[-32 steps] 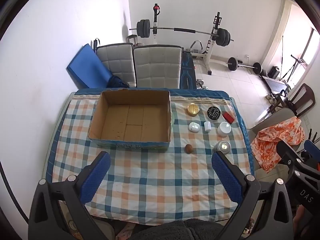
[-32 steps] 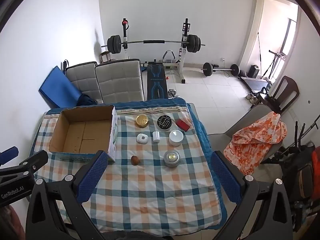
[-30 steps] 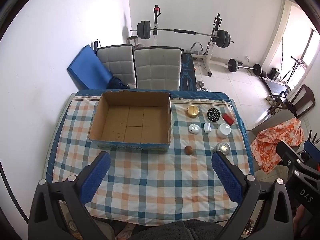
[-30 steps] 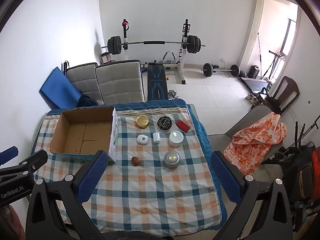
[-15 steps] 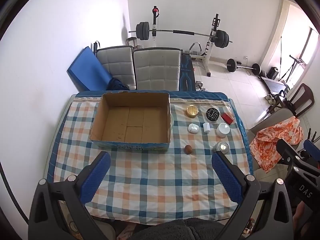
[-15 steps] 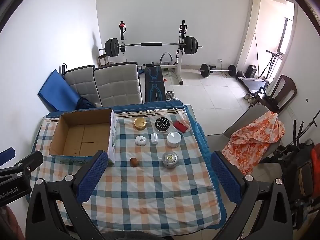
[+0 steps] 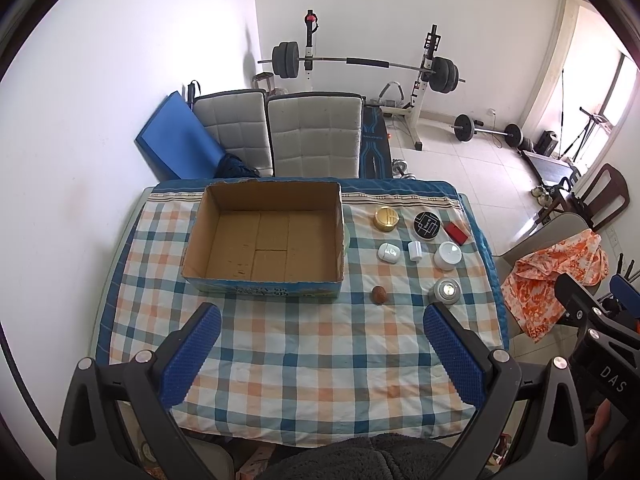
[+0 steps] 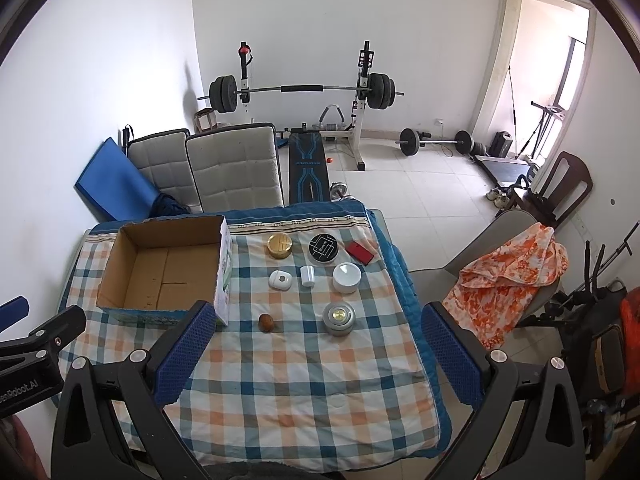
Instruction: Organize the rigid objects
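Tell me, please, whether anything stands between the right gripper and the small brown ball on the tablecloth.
Nothing visible does. The right gripper hangs open above the near part of the tablecloth, and only bare checked cloth lies between it and the brown ball. The cardboard box stands off to the left, the silver tin to the right.

White walls, pale tiled floor (image 8: 420, 184), barbell rack (image 8: 304, 92), two grey padded chairs (image 7: 276, 136), bright doorway (image 8: 540, 80)

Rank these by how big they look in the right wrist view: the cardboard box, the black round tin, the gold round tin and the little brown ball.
1. Cardboard box, by far the largest.
2. Black round tin and gold round tin: near alike, the black one perhaps slightly wider.
3. Brown ball, the smallest, though nearest the camera.
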### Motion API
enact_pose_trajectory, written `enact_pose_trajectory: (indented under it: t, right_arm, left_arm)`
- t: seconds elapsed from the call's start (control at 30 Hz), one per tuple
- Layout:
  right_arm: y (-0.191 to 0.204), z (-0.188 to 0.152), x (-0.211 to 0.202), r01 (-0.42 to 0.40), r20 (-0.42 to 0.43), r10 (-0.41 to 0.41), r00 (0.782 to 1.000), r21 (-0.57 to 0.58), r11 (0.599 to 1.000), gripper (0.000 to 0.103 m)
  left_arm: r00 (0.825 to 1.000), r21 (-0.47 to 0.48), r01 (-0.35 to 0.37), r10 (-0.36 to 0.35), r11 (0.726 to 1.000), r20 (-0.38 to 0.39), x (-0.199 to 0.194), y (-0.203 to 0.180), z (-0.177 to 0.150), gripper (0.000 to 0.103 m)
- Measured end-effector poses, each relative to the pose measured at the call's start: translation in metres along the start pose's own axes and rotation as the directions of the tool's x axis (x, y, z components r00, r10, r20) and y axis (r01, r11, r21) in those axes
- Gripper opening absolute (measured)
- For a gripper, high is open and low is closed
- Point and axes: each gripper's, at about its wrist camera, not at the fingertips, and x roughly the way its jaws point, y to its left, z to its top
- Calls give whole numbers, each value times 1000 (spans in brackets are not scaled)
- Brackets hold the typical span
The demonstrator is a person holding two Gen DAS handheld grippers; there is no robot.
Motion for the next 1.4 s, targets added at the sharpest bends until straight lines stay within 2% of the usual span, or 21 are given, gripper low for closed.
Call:
enact_pose_trajectory:
  t: [1.4]
  right_arm:
    - [0, 11, -7, 11, 15, -11, 1000, -2, 1000, 103]
  left_arm:
    - [999, 10, -15, 14, 1000, 46, -3, 0, 19, 103]
